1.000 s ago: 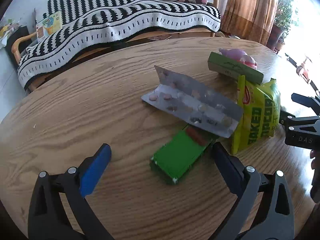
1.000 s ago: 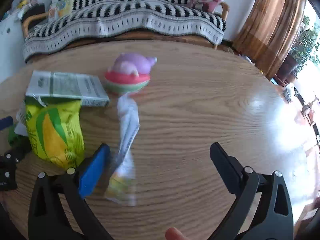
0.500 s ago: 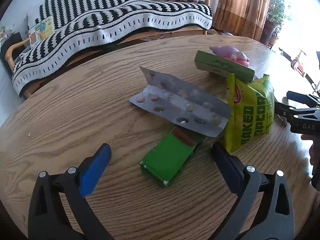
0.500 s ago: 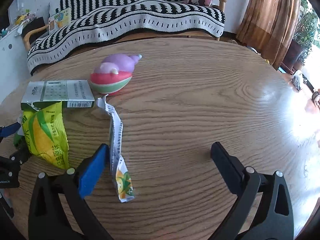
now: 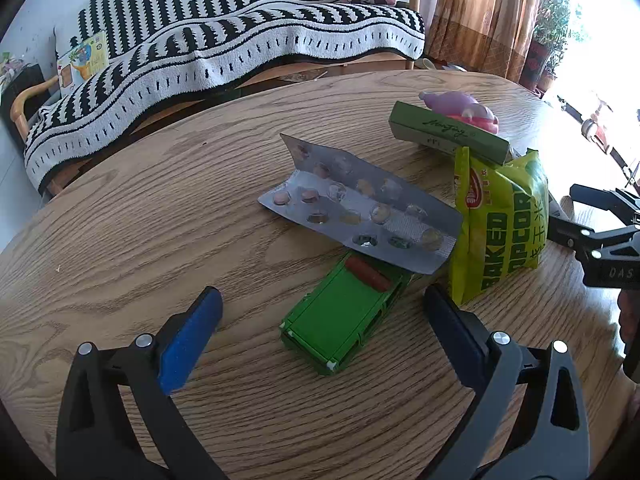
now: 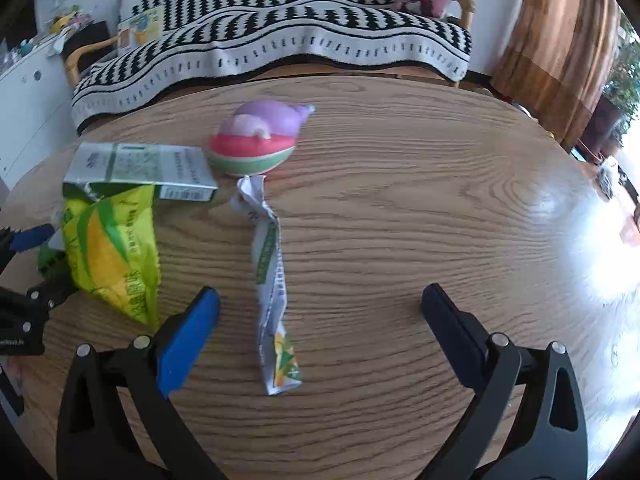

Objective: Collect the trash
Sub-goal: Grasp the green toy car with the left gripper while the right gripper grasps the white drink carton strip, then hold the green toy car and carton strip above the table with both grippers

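Observation:
My left gripper [image 5: 320, 312] is open above the round wooden table [image 5: 140, 240], its fingers either side of a green toy truck [image 5: 344, 316]. Behind the truck lies a bent silver blister pack [image 5: 360, 212], partly over the truck's front. A yellow-green popcorn bag [image 5: 500, 232] stands to the right, below a green carton [image 5: 444, 132]. My right gripper [image 6: 320, 312] is open too, with a twisted white wrapper [image 6: 272, 276] lying on the table between its fingers. The same popcorn bag [image 6: 112, 256] and carton [image 6: 140, 168] lie to its left.
A pink and purple squishy toy [image 6: 260, 140] sits beyond the wrapper, also seen as a toy [image 5: 460, 108] behind the carton. A sofa with a black-and-white striped blanket [image 5: 220, 40] stands past the table. Brown curtains [image 6: 560, 40] hang at the right.
The right gripper has shifted left, so the wrapper now lies between its fingers instead of at the left finger. The left gripper has swung slightly, and the truck has drifted right in its view.

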`<action>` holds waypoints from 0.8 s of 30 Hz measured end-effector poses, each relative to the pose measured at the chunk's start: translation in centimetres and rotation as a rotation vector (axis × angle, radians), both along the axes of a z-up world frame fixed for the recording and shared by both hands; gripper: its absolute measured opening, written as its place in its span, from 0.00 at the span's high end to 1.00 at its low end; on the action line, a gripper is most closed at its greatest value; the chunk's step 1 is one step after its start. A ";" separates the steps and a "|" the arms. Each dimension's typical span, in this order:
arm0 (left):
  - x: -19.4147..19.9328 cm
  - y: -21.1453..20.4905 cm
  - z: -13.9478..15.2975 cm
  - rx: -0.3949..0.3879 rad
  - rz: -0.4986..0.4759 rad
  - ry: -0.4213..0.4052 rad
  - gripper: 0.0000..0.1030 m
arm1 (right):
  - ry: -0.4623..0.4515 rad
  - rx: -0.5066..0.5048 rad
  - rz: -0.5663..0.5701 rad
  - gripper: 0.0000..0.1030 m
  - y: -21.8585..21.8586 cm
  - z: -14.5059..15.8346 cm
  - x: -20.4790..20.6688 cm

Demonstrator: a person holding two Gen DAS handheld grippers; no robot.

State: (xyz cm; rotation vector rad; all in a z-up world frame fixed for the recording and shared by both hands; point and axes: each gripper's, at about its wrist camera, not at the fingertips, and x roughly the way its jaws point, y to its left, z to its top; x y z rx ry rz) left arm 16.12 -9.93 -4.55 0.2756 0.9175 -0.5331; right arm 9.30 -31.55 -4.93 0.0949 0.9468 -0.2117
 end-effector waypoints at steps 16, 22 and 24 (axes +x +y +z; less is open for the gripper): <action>-1.7 1.3 1.5 -0.064 0.030 0.007 0.67 | -0.103 0.045 0.085 0.91 1.3 1.7 -2.4; -3.3 2.5 3.2 -0.056 0.062 -0.021 0.67 | -0.132 0.071 0.079 0.91 1.5 3.2 -3.7; -4.0 2.8 3.7 -0.056 0.066 -0.022 0.67 | -0.132 0.086 0.080 0.91 1.5 3.5 -4.1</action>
